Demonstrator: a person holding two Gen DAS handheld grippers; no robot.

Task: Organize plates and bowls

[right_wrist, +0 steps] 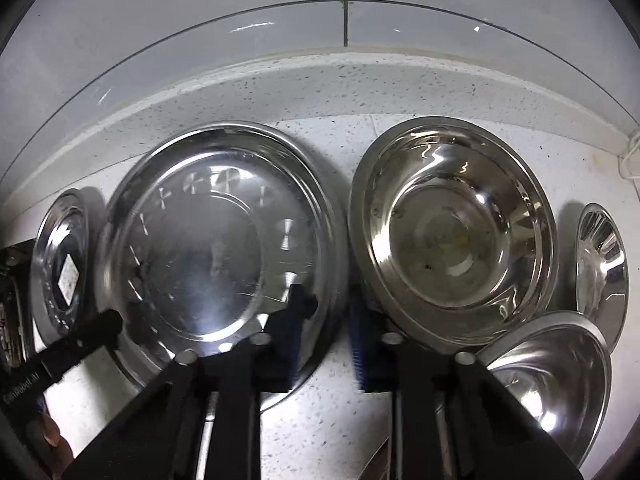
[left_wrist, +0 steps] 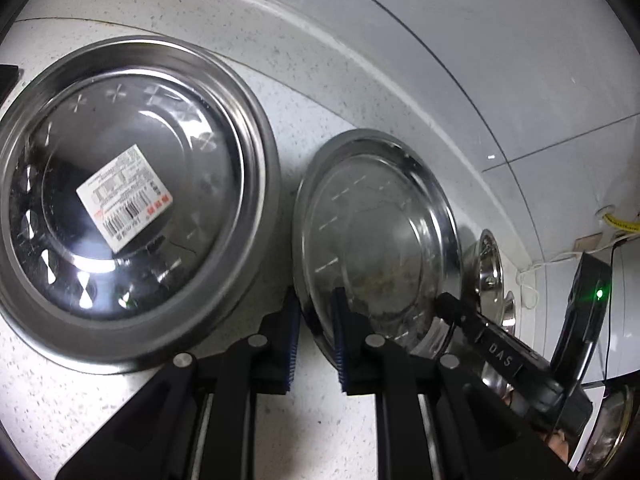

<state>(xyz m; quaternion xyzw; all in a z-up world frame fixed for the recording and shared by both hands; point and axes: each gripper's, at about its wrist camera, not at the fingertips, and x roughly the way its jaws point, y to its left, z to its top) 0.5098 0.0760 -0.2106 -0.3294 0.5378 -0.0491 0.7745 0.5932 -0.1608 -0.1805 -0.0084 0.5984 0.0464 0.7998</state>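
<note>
Plain plate [left_wrist: 376,232], round and shallow, is stainless steel with a broad flat rim, a stepped well and faint star-like marks cut around the slope. Its surface is dulled, with a smear of yellowish residue near the middle. It lies on a white, black-speckled stone worktop [right_wrist: 320,420] beneath a wall of pale glossy tiles [right_wrist: 200,40].

Just left of it sits a labelled plate [left_wrist: 132,200] of the same pattern, darker and more mirror-like, with a white barcode sticker in its well. On its other side stands a deep, polished bowl [right_wrist: 452,240], its base stained. Two smaller bowls [right_wrist: 600,268] lie beyond, one on its side and one tilted.

The left gripper [left_wrist: 317,300] has its blue ribbed pads drawn narrow over the plain plate's left rim, one finger outside and one over the well. The right gripper [right_wrist: 326,300] is closed likewise on the opposite rim, in the gap beside the deep bowl.
</note>
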